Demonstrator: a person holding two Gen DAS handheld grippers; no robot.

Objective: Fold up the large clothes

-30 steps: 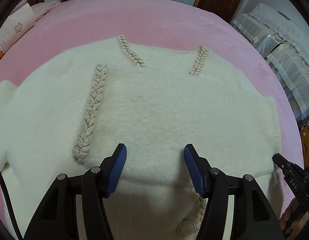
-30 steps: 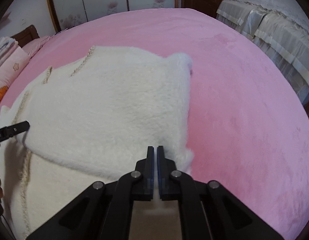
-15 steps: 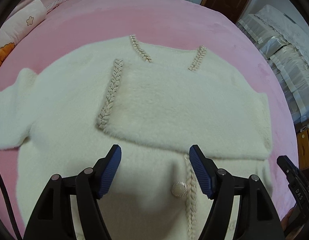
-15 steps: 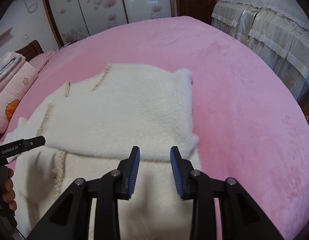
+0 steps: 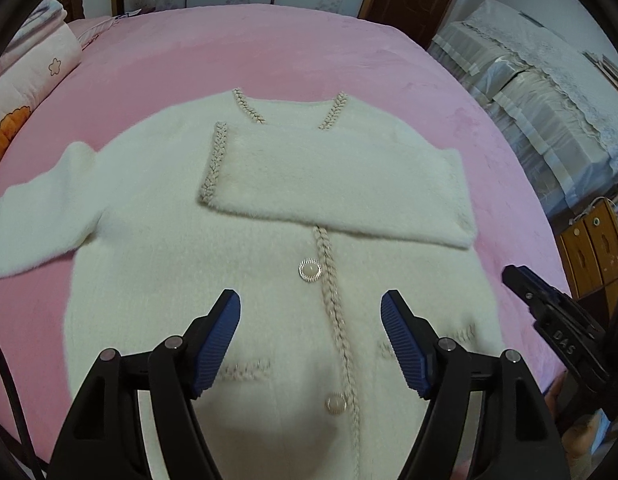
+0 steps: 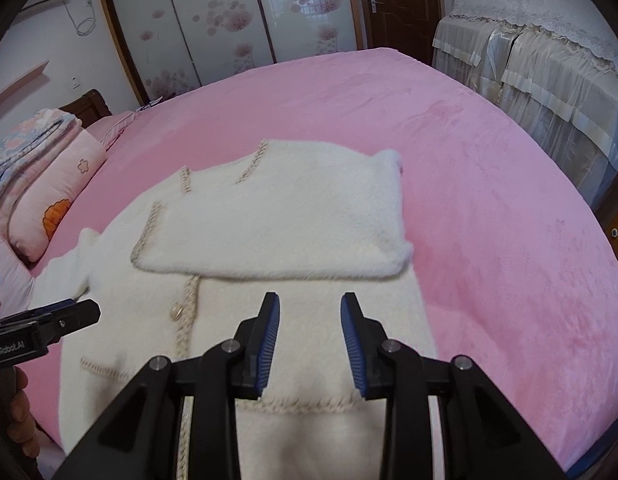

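1. Cardigan [image 5: 269,280] lies flat, front up, on the pink bed cover [image 5: 269,48], collar away from you, hem nearest the grippers.
2. Right sleeve [image 5: 341,184] is already folded across the chest, its braid-trimmed cuff [image 5: 213,164] ending left of the neckline; leave it alone.
3. Left sleeve [image 5: 37,224] is spread out onto the cover, not yet folded. Judging by that, this is your next step.
4. Left gripper [image 5: 311,340] hovers over the lower front with its jaws wide apart, gripping nothing. Take it out to the left cuff end.
5. Pinch the cuff through the full thickness; the fluffy pile looks slippery, so bite deep, not just the fuzz.
6. Carry it across the chest so it lands on the folded sleeve, edges parallel, and don't drag the body fabric with it.
7. Right gripper [image 6: 311,344] is also spread apart and empty, above the lower right front. Use it to pin the body near the button placket [image 5: 333,312] if the cardigan starts sliding.
8. Pillow [image 5: 29,92] sits at the far left, well apart from the sleeve; no obstruction.
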